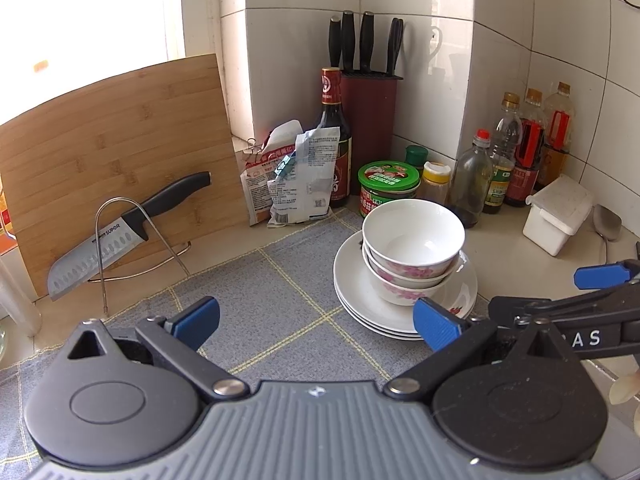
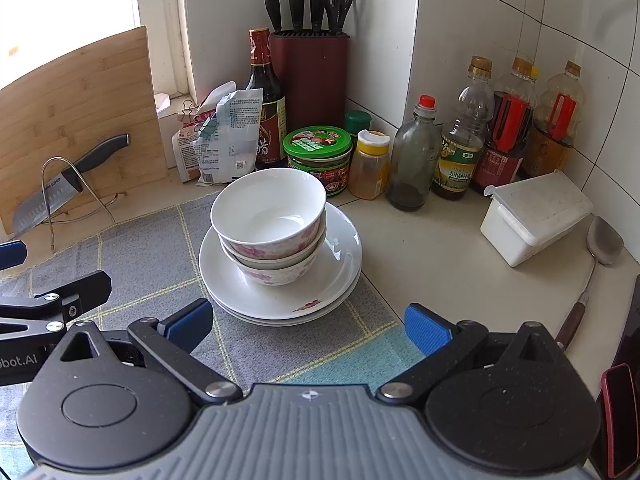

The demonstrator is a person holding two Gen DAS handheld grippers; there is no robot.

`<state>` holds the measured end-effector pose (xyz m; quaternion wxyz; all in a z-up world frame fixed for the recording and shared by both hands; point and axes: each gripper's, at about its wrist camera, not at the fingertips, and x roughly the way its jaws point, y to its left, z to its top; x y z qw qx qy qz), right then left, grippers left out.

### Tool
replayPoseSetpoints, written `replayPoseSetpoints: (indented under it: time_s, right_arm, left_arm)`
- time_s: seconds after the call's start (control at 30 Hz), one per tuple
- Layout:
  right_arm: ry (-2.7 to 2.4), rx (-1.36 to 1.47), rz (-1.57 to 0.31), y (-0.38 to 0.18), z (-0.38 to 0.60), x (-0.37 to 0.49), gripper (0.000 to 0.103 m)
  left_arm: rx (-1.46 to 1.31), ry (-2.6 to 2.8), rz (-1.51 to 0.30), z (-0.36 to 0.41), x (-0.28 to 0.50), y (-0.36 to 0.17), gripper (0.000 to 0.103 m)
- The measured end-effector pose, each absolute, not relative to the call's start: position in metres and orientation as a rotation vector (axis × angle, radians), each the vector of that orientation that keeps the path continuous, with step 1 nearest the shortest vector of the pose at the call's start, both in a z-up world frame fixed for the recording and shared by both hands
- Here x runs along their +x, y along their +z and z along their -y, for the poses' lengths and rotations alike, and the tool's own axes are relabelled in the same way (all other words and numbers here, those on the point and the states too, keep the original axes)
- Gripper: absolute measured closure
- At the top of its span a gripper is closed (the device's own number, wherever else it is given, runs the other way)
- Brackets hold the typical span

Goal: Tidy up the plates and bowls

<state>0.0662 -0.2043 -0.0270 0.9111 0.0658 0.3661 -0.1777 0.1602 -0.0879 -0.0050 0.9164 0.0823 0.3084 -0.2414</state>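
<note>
While both grippers hover over the counter, nothing is grasped:
Mat: grey checked cloth (image 2: 152, 256) on the counter, under the stack.
Cutting board: bamboo (image 1: 116, 148), leaning at back left, knife (image 1: 120, 236) on a wire rack before it.
Plates: white stack (image 2: 340, 268) on the mat's right edge (three, as far as I can tell).
Bowls: floral nested stack (image 2: 272, 220) sitting on the plates.
Left gripper: (image 1: 316, 322) fingers spread wide, empty, near the plates.
Right gripper: (image 2: 308, 326) fingers spread wide, empty, just short of the plates.
</note>
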Motion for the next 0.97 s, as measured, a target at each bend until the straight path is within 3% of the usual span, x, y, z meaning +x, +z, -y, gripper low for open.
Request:
replayPoseSetpoints:
  time_s: [0.97]
  right_arm:
    - [-0.378, 0.125, -0.774, -0.0278, 0.2071, 0.0666, 0.000]
  left_arm:
    - [0.175, -0.503, -0.638, 0.0897, 0.1611, -0.0045, 0.001]
